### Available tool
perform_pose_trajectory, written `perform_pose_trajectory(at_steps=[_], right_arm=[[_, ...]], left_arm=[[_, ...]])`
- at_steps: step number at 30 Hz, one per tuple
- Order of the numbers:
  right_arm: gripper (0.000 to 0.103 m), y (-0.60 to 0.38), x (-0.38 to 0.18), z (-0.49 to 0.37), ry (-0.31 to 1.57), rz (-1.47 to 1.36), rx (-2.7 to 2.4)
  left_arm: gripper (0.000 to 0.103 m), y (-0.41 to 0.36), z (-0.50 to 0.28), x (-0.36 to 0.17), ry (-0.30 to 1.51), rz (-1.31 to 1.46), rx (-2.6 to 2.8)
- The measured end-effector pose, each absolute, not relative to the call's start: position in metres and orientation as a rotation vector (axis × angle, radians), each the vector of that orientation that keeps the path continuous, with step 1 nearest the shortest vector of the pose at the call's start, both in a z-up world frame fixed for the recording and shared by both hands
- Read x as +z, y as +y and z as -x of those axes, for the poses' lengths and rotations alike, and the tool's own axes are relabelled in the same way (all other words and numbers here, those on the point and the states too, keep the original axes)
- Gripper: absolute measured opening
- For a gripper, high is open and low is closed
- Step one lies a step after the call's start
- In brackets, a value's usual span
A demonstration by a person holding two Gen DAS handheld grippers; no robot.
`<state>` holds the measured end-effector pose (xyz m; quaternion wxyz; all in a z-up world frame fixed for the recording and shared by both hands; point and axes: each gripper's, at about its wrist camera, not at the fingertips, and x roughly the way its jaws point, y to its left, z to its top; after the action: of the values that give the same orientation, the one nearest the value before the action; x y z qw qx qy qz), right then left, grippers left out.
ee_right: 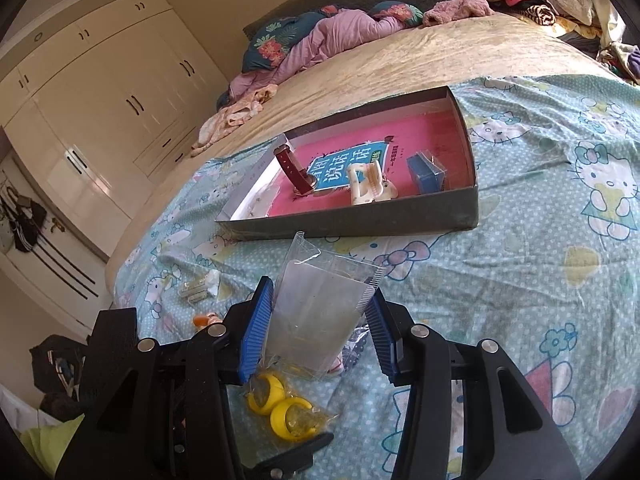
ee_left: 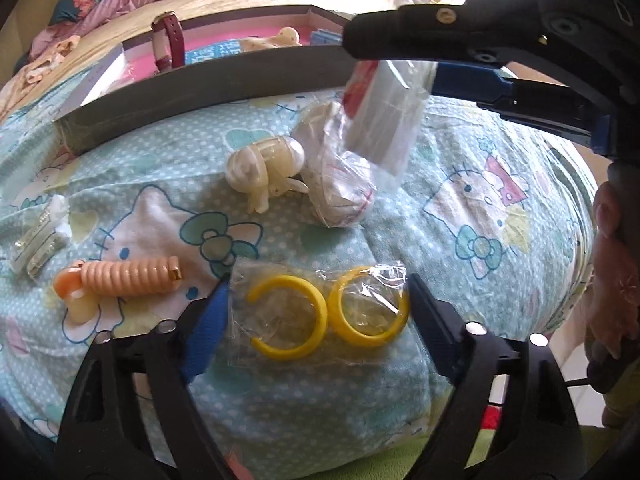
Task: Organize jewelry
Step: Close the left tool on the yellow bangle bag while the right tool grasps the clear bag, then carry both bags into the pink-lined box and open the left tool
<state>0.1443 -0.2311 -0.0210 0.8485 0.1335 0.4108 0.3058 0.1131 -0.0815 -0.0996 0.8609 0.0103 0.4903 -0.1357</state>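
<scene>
1. Yellow plastic is seen nearest: 2 open hoop earrings (ee_left: 326, 312) sealed in a clear packet lie on the printed bedsheet (ee_left: 460, 208), between the spread fingers of the left gripper (ee_left: 318, 304). The pads stand at 9 and 3 o'clock of the packet and are not yet pressed on it.
2. For a clean pick, the jaws are best closed on the hoops themselves rather than on loose film, so the packet is not merely crumpled, and the sheet should be kept out of the pinch.
3. At 9 o'clock of the earrings a ribbed peach hair clip (ee_left: 128, 278) is laid, and further at 9 o'clock a small sparkly clip (ee_left: 38, 246).
4. At 12 o'clock a cream claw clip (ee_left: 264, 170) and a wrapped bundle in film (ee_left: 340, 184) are found, touching each other.
5. Above these, a clear plastic pouch (ee_right: 320, 316) is pinched between the blue pads of the right gripper (ee_right: 320, 320) and held off the sheet; what is inside cannot be told.
6. Farthest, at 12 o'clock, the shallow grey box (ee_right: 360, 220) is set, already holding a red-strapped watch (ee_right: 294, 170), another cream clip (ee_right: 370, 184) and a small blue case (ee_right: 426, 172). The pouch is probably best carried over the near wall and released on bare pink floor.
</scene>
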Motion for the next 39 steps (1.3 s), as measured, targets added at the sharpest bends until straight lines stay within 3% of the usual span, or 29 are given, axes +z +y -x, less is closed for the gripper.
perform_pose_trajectory(at_steps=[15, 39], right_arm=[[0.045, -0.253, 0.007, -0.143, 0.766, -0.272, 0.625], [0.045, -0.247, 0.039, -0.170, 0.657, -0.246, 0.629]], left_arm=[[0.074, -0.045, -0.087, -0.034, 0.798, 0.013, -0.216], [0.074, 0.014, -0.133, 0.001, 0.717, 0.096, -0.089]])
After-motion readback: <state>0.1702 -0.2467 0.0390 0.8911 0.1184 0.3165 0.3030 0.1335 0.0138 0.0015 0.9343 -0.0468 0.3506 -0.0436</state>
